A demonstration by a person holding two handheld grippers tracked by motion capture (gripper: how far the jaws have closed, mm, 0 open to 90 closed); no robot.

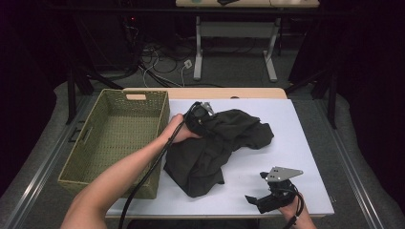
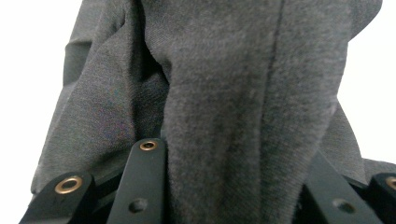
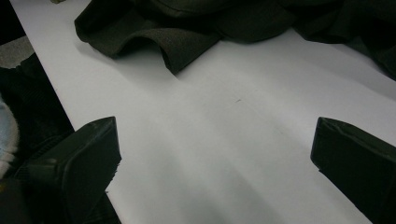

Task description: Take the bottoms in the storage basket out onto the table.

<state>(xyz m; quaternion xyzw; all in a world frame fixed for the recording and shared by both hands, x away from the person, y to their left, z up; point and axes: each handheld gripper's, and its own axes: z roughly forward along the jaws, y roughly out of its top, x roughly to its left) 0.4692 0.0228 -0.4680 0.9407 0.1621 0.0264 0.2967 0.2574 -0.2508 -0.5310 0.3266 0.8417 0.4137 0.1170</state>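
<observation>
A dark grey garment (image 1: 215, 148) lies crumpled on the white table top (image 1: 301, 143), left of the middle. At the garment's upper left edge my left gripper (image 1: 203, 117) is shut on a thick fold of it. In the left gripper view that fold (image 2: 243, 93) fills the gap between the black jaws of the left gripper (image 2: 233, 186). My right gripper (image 1: 255, 187) rests near the table's front edge, to the right of the garment, jaws pointing left. In the right gripper view the right gripper (image 3: 215, 140) stands open over bare table, with the garment (image 3: 187, 32) farther off.
A woven green basket (image 1: 133, 91) stands along the table's left side, right beside the left hand. Beyond the table's far edge are a desk frame (image 1: 198, 52) and loose cables on the floor.
</observation>
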